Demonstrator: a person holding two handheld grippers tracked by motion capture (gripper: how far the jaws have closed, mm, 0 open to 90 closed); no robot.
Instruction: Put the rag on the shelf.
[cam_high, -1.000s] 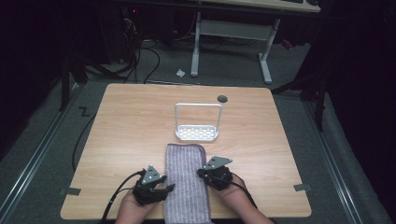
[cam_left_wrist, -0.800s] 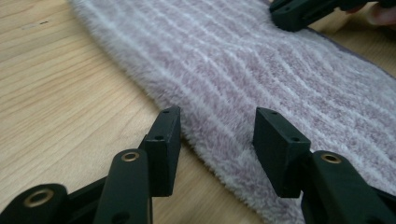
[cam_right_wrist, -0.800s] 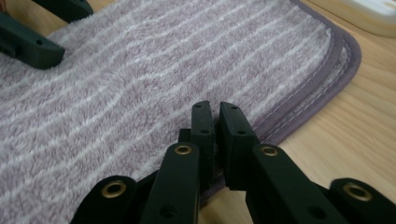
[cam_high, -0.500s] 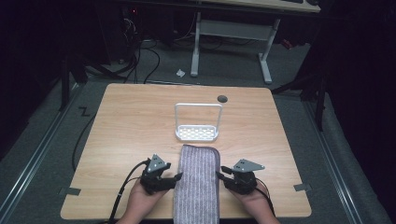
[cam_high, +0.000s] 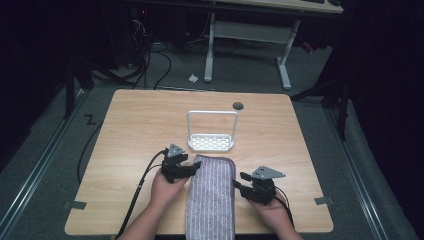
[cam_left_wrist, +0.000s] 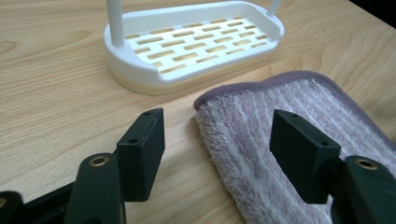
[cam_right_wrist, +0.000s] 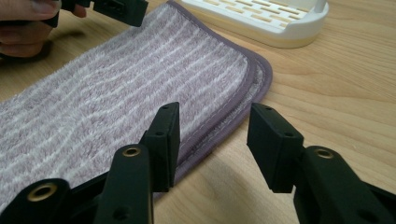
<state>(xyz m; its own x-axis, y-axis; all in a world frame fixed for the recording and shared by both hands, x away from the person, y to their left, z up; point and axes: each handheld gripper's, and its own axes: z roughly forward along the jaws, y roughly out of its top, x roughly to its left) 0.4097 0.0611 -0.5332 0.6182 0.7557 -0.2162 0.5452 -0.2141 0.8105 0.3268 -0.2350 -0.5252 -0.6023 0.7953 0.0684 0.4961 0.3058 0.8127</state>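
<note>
A: What have I got nearest the bottom of the frame?

B: I see the striped purple-grey towel (cam_high: 210, 200) lying flat on the desk (cam_high: 130, 125), running from the bottom edge up to the middle. My right tongs (cam_high: 239, 180) sit just right of it, jaws apart and holding nothing; in the right gripper view they straddle the towel's bound edge (cam_right_wrist: 233, 122).

A: And the left?

B: My left tongs (cam_high: 192, 167) are at the towel's upper left corner (cam_left_wrist: 205, 100), jaws wide, gripping nothing; 1 jaw is over bare wood, the other over the pile.

A: Beyond that?

B: The white slotted rack (cam_high: 211, 142) stands just above the towel's far end.
</note>
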